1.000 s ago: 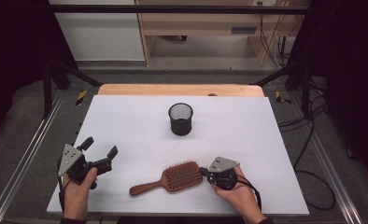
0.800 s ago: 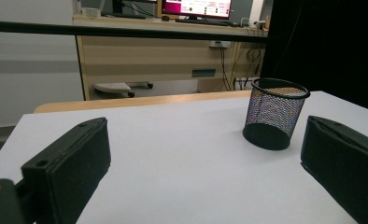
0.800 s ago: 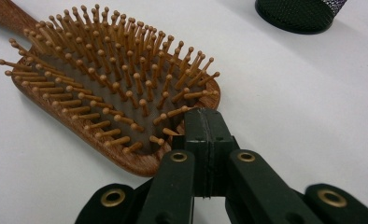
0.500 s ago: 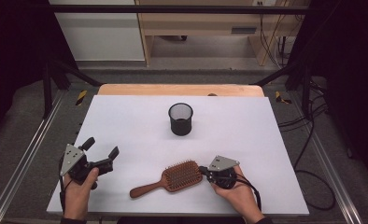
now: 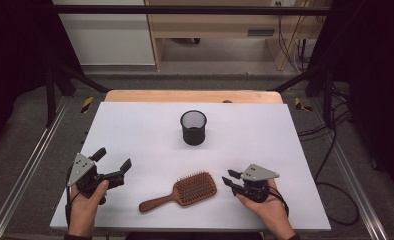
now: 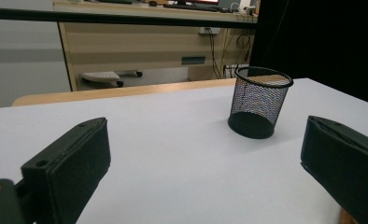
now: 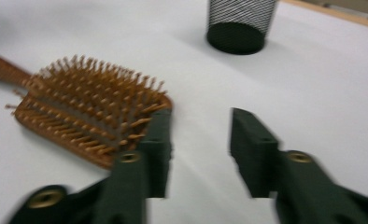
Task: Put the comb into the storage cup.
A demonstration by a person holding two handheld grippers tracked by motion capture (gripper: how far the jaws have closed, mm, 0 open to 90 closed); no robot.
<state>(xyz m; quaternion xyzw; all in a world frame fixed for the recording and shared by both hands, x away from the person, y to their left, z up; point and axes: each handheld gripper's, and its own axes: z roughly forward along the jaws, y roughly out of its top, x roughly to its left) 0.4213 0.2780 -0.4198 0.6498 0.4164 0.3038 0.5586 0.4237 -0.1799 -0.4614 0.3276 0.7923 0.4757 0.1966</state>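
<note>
A wooden paddle hairbrush lies bristles up near the white table's front edge, with its handle pointing left. In the right gripper view the hairbrush sits just left of the jaws. My right gripper is open a short way to the right of the brush head, and nothing is between its jaws. My left gripper is wide open and empty at the front left, pointing toward a black mesh cup. The cup stands upright at mid-table, also seen ahead of the right gripper.
The white table top has a wooden strip along its far edge. Metal rails run along both sides. A wooden desk stands behind the table.
My right gripper has drawn back to the right, away from the brush head it was touching. The brush, cup and left gripper are where they were.
</note>
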